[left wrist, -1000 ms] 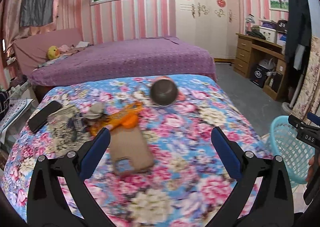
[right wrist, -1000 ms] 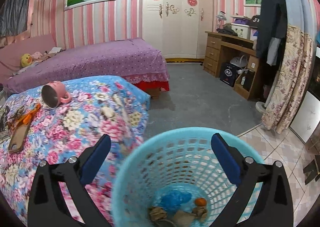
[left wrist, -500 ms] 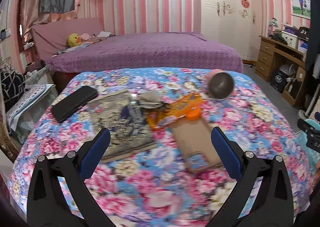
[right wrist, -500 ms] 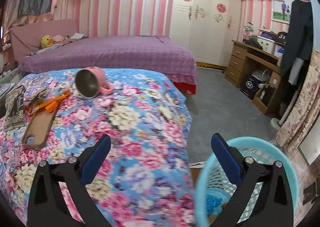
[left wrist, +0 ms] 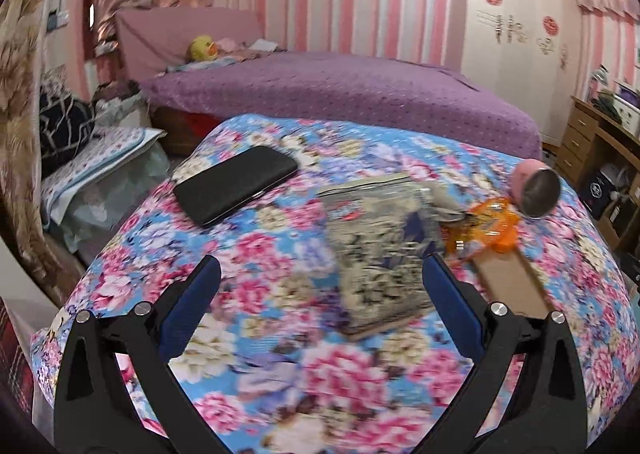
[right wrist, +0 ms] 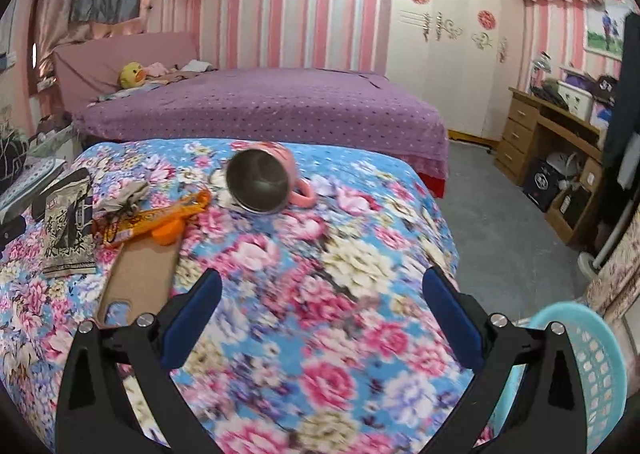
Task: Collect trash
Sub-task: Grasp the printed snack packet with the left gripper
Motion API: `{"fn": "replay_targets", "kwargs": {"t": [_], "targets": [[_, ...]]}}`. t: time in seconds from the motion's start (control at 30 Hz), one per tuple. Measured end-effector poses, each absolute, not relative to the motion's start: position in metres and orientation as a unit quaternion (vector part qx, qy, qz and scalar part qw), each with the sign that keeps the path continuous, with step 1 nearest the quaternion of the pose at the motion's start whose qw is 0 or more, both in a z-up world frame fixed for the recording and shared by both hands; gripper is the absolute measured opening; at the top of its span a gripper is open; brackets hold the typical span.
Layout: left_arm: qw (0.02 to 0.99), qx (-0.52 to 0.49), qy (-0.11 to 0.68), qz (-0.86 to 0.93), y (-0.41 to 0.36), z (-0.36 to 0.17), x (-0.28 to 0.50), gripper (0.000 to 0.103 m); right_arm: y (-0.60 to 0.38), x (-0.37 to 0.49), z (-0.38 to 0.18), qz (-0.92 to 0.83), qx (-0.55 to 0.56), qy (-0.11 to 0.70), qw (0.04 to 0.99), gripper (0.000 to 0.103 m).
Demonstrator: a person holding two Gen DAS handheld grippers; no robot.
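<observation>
The floral bedspread (right wrist: pixel 360 254) is seen spread wide, with the blue basket (right wrist: pixel 592 358) at the near right. The printed snack packet (left wrist: pixel 376 246) and orange wrapper (right wrist: pixel 160 215) are judged light, crinkly and slippery, best pinched at a free edge. Left gripper (left wrist: pixel 320 286) and right gripper (right wrist: pixel 320 294) are held apart, empty.
</observation>
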State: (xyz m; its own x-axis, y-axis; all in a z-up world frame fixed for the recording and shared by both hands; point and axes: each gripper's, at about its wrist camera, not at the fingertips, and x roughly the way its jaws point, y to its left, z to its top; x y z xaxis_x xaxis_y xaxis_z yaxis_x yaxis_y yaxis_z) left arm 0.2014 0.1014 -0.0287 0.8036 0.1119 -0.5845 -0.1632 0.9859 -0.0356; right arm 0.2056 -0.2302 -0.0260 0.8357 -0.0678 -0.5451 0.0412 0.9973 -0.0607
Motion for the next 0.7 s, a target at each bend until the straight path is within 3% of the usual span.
{"fn": "replay_targets", "kwargs": {"t": [0.23, 0.5, 0.6, 0.7], "targets": [[0.937, -0.054, 0.337, 0.07, 0.123, -0.048, 0.216, 0.097, -0.204, 0.211, -0.038, -0.017, -0.072, 0.294, 0.953, 0.098], [0.927, -0.064, 0.367, 0.052, 0.109, -0.065, 0.237, 0.096, -0.218, 0.213, -0.048, -0.015, -0.047, 0.307, 0.95, 0.098], [0.927, -0.055, 0.369, 0.043, 0.099, -0.066, 0.243, 0.092, -0.224, 0.214, -0.051, -0.013, -0.031, 0.311, 0.95, 0.098], [0.924, -0.049, 0.38, 0.023, 0.089, -0.069, 0.248, 0.078, -0.223, 0.213, -0.054, -0.014, -0.034, 0.313, 0.949, 0.098]]}}
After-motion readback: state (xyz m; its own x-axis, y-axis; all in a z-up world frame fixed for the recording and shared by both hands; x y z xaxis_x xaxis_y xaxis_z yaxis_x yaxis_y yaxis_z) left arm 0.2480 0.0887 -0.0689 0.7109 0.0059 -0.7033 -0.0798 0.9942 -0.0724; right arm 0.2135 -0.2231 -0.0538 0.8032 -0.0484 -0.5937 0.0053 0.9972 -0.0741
